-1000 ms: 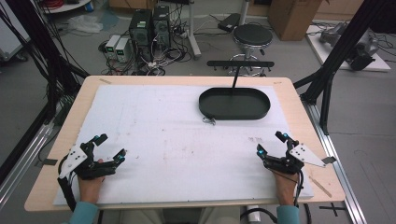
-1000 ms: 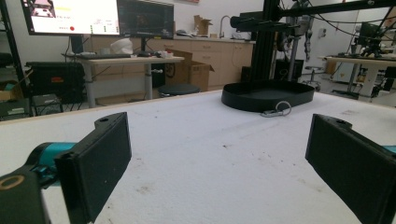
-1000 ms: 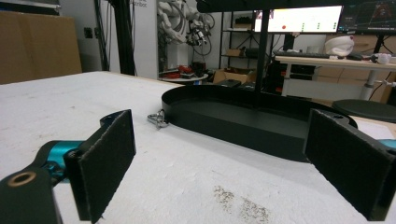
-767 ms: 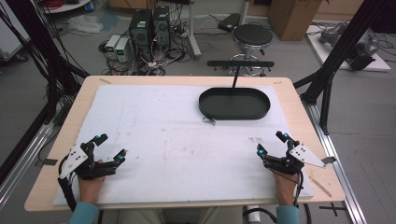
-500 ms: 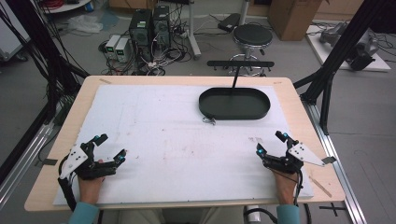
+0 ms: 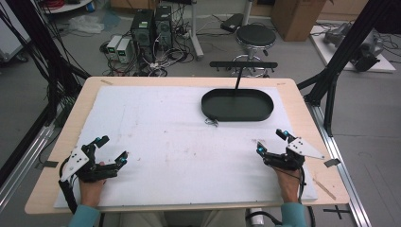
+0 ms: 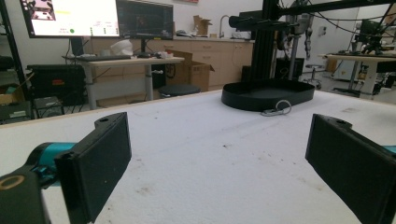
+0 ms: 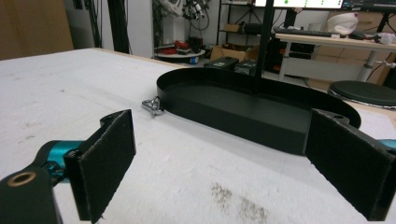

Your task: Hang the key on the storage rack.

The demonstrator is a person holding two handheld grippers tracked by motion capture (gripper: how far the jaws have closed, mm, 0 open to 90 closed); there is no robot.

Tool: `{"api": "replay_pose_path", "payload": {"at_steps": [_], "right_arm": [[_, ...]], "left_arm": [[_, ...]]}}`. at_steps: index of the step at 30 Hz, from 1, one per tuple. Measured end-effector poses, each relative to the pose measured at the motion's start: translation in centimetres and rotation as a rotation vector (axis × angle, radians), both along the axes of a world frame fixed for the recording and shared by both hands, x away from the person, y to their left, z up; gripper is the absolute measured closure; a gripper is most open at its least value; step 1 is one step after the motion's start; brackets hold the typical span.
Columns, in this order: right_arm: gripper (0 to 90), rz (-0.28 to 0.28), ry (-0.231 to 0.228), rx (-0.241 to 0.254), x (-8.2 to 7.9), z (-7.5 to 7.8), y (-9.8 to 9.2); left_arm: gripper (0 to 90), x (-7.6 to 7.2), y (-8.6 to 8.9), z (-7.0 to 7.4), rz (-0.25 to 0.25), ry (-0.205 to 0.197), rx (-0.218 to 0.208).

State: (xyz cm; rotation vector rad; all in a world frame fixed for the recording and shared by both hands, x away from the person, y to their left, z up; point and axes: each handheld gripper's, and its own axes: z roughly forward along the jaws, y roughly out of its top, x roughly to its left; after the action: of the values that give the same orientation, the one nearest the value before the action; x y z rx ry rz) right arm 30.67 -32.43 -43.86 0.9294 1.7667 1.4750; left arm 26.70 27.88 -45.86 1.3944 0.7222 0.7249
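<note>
Grey floor — stool, computer towers

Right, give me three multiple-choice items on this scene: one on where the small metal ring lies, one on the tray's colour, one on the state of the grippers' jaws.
1. The metal ring lies:
A. inside the tray
B. on the white mat just outside the tray's near rim
C. between the left gripper's jaws

2. The tray is:
A. black
B. white
C. blue

3. The left gripper and the right gripper are:
A. both shut
B. both open
C. one open, one shut

Answers: 1 B, the ring rests on the mat against the rim; 2 A, its walls and floor are black; 3 B, both gripper views show jaws wide apart.
</note>
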Motion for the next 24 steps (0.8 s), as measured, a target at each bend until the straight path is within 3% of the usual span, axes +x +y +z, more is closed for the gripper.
{"api": "replay_pose_path", "payload": {"at_steps": [9, 14, 24], "right_arm": [[8.7, 0.038, 0.069, -0.045, 2.2, 3.1, 1.0], [8.7, 0.107, 0.138, -0.082, 4.2, 5.5, 2.3], [8.8, 0.21, 0.234, -0.154, 7.0, 7.4, 5.1]], "left_arm": [[7.3, 0.0, 0.0, 0.0, 0.0, 0.0, 0.0], [7.3, 0.0, 0.0, 0.0, 0.0, 0.0, -0.001], [7.3, 0.0, 0.0, 0.0, 0.002, 0.0, -0.006]]}}
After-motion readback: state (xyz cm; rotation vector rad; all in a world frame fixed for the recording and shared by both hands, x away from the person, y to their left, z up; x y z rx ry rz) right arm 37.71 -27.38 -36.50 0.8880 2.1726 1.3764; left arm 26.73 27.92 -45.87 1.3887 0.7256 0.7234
